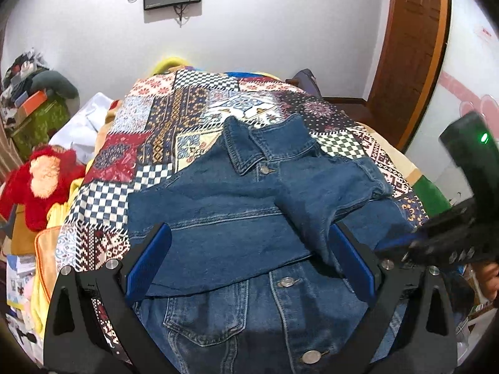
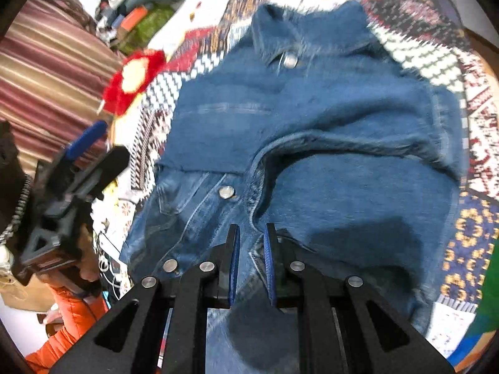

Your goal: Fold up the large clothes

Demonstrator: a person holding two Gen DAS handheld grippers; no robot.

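Denim jacket (image 1: 249, 205) lies front-up across the middle of the left wrist view, spread on a patchwork quilt (image 1: 156, 131) that covers the bed. Its collar (image 1: 265, 143) points toward the top of the frame, and one sleeve (image 1: 315, 193) is folded over the chest, running from the right side down to the lower centre. Metal buttons show along the front near the bottom edge.

Left gripper (image 1: 249, 261) stands wide at the bottom of that frame, its blue pads (image 1: 146, 261) well apart above the cloth with nothing pinched between them. Right gripper (image 1: 436, 240) enters from the right edge of the same frame, low over the jacket's right side.

From the right wrist view, which is blurred, the right gripper (image 2: 252, 255) sits at the bottom centre with its jaws narrow, a fold of denim passing between the blue pads, so it grips the jacket (image 2: 280, 118) near the front edge. The left gripper (image 2: 84, 162) shows at the left of this frame. A red plush toy (image 1: 40, 180) lies left of the quilt, and a brown door (image 1: 411, 46) stands at upper right.
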